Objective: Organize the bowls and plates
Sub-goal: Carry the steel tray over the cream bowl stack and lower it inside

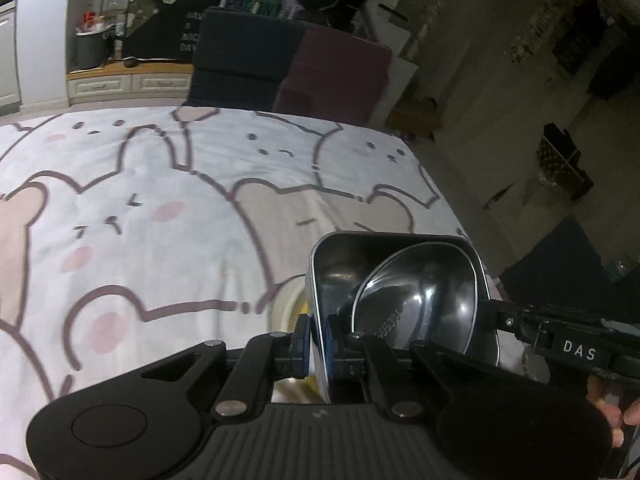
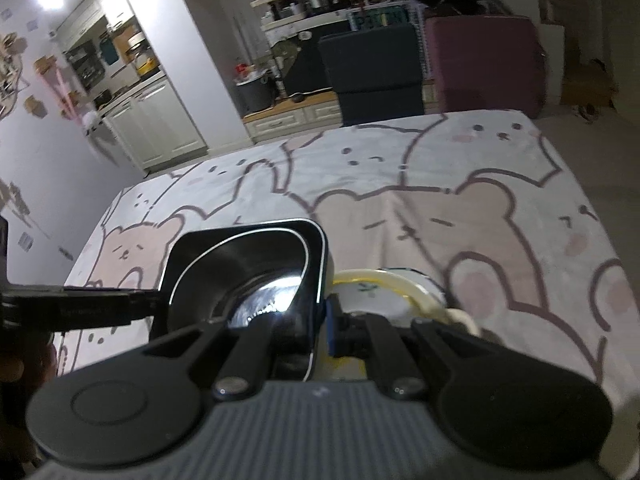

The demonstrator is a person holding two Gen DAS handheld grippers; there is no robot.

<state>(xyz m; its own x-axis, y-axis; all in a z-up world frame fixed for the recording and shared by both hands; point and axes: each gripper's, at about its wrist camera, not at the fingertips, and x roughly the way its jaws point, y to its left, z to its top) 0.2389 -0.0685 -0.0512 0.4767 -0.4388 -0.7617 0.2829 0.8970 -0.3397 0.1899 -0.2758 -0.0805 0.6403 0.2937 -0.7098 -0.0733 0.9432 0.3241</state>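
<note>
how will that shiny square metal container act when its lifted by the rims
The square shiny steel container looks stiff and probably light: thin walls. Its polished rim may slip between the pads. The round steel bowl leaning loose inside could slide or clatter.

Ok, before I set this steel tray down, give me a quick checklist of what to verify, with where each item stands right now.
1. Left gripper clamped on the square steel tray wall: ok.
2. Right gripper clamped on the opposite wall: ok.
3. Round steel bowl seated inside the tray: ok, though tilted.
4. Tray level: not ok, it looks tipped.
5. Yellow-rimmed plate beneath, clear of the tray: cannot tell.
6. Free space on the bear-print cloth: ok.
</note>
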